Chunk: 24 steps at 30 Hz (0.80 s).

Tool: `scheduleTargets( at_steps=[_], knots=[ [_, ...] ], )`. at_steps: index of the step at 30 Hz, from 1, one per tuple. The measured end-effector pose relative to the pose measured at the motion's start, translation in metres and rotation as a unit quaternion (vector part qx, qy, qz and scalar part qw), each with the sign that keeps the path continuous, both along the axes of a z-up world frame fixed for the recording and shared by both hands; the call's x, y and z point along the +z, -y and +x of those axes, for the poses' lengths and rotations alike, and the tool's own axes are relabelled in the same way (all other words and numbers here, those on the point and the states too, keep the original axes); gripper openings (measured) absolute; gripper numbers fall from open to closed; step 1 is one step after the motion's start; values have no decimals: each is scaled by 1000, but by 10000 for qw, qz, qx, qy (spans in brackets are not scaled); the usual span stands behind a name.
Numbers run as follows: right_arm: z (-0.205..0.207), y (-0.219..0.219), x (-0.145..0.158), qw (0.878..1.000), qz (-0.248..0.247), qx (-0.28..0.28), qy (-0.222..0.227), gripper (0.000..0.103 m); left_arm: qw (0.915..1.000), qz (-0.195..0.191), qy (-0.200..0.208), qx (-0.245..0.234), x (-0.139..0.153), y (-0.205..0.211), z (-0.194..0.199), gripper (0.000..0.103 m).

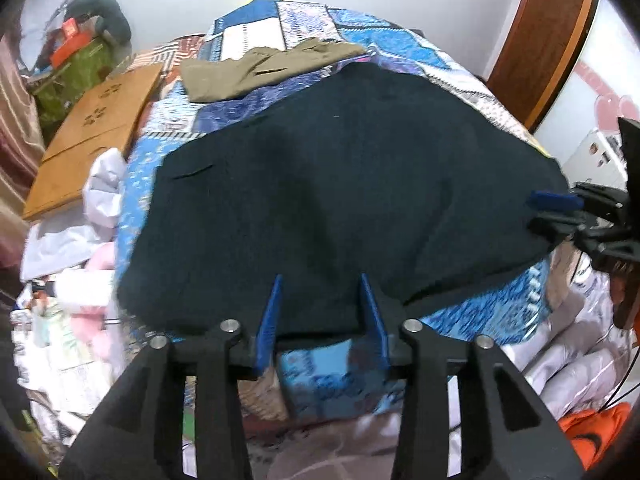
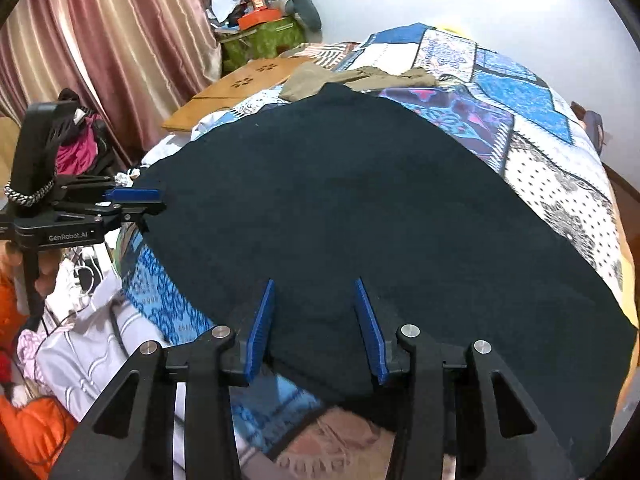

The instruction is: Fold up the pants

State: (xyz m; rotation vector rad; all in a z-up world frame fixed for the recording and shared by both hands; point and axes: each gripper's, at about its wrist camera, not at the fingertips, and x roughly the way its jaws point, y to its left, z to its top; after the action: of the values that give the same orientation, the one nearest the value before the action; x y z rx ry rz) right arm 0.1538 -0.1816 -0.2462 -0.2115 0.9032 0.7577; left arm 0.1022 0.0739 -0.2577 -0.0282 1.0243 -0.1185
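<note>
The dark navy pants lie flat and smooth on the patchwork quilt, reaching its near edge. The left gripper and right gripper stand partly spread over the near hem, gripping nothing. Khaki trousers lie at the far side.

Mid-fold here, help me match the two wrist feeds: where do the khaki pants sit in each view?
Left wrist: khaki pants lie at upper centre-left on the quilt, beyond the far edge of the dark pants.
Right wrist: khaki pants show at top centre, partly hidden behind the dark pants' far edge.
Shared landmark: the wooden board, left of the khaki pants in both.
</note>
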Motion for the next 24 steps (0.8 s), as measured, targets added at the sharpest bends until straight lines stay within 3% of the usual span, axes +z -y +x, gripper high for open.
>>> scheduleTargets(
  at_steps=[3, 7, 11, 17, 24],
  knots=[
    [-2, 17, 4, 9998, 44, -204, -29, 38, 10000, 31, -42, 63, 9, -7, 0, 41],
    [-2, 57, 15, 9955, 185, -923, 61, 38, 9997, 124, 202, -72, 34, 1, 8, 41],
    [-7, 110, 31, 9826, 393, -1780, 352, 53, 9971, 229, 560, -453, 59, 34, 26, 45],
    [-28, 190, 46, 9509, 520, -2966, 718, 54, 9919, 140, 542, -1140, 63, 104, 71, 49],
    [-54, 256, 21, 9093, 901, -4050, 317, 57, 9851, 209, -16, -1706, 30, 183, 110, 50]
  ],
)
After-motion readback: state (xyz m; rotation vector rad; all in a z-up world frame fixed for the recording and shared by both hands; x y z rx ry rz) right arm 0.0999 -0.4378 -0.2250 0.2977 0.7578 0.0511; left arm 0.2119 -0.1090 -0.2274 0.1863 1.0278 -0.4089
